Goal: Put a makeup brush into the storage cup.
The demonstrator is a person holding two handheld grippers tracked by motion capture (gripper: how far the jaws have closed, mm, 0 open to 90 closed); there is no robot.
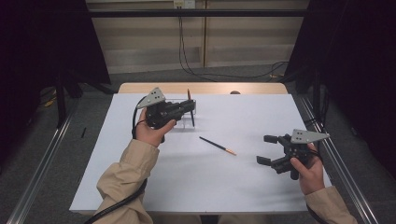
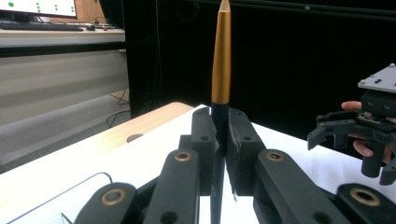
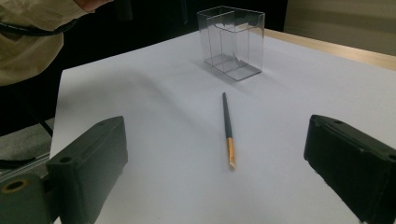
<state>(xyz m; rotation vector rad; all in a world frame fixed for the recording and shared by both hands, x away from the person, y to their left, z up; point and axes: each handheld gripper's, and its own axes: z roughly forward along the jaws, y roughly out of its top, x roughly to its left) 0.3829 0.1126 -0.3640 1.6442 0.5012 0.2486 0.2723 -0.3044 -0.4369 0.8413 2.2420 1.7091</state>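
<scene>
The left gripper (image 2: 219,140) is clenched on a pen (image 2: 221,60), pinching its dark shaft just below the gold end, so the pen stands upright between the jaws. In the high view this pen (image 1: 190,108) hangs right at the clear box (image 1: 193,104), its lower tip close over the table beside the box's near wall; whether it is already inside the box I cannot tell.

A second pen (image 3: 227,128) lies flat on the white sheet (image 3: 140,116), well in front of the box (image 3: 231,42), gold tip pointing away from it. The right gripper (image 3: 215,163) rests released, jaws wide, near that pen but not touching it.

Judging by looks, both pens are light, stiff and smooth, so they may roll or swivel in a pinch. The lying one is best gripped across the dark shaft near its middle. The box looks thin and light, easily nudged
</scene>
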